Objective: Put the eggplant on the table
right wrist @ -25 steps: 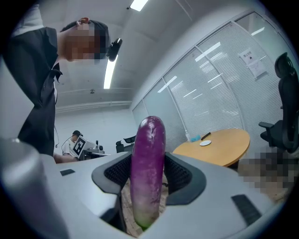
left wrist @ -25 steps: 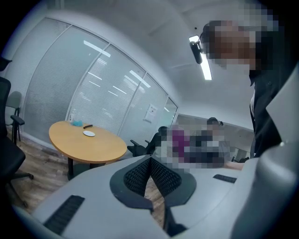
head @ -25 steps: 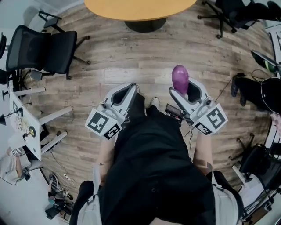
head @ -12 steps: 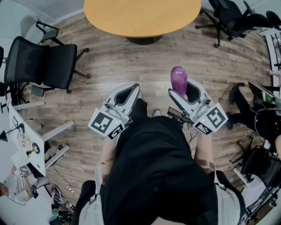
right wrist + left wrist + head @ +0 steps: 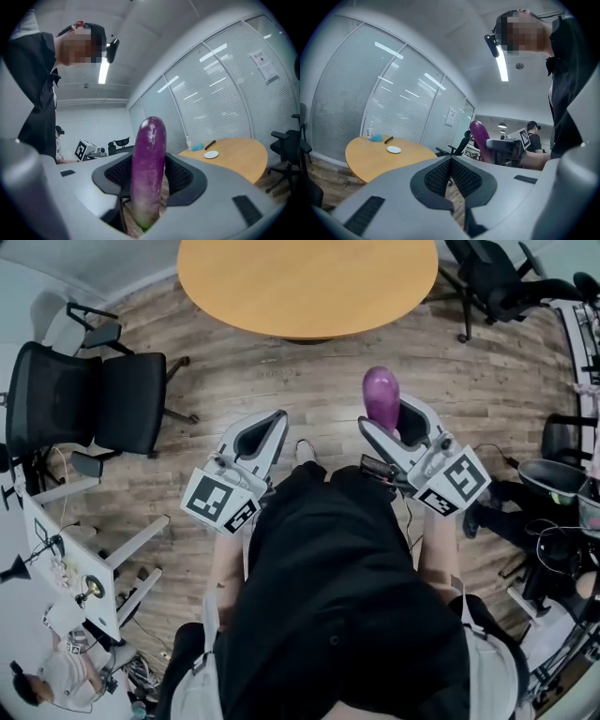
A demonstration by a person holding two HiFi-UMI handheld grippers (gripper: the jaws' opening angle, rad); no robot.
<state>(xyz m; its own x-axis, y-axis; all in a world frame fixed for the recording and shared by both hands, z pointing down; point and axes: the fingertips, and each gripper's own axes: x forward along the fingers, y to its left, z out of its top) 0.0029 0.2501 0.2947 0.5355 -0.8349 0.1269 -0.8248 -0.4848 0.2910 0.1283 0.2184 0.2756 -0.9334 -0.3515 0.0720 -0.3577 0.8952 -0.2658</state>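
A purple eggplant (image 5: 382, 396) stands upright between the jaws of my right gripper (image 5: 394, 418), which is shut on it. In the right gripper view the eggplant (image 5: 149, 173) fills the middle, its tip up. The round wooden table (image 5: 305, 282) lies ahead, past a strip of wood floor. My left gripper (image 5: 262, 432) is held level beside the right one with its jaws closed on nothing; its own view shows the dark pads (image 5: 450, 178) meeting. The eggplant (image 5: 480, 140) and the table (image 5: 384, 157) show in that view too.
A black office chair (image 5: 89, 399) stands at the left, another (image 5: 502, 282) at the upper right. A small white plate (image 5: 211, 154), a blue object and a dark pen lie on the table. A white desk (image 5: 61, 549) is at the lower left, cables and gear at the right.
The person has stepped toward the table, which now takes up more of the top of the head view. Both grippers keep their pose and the right one still holds the eggplant.
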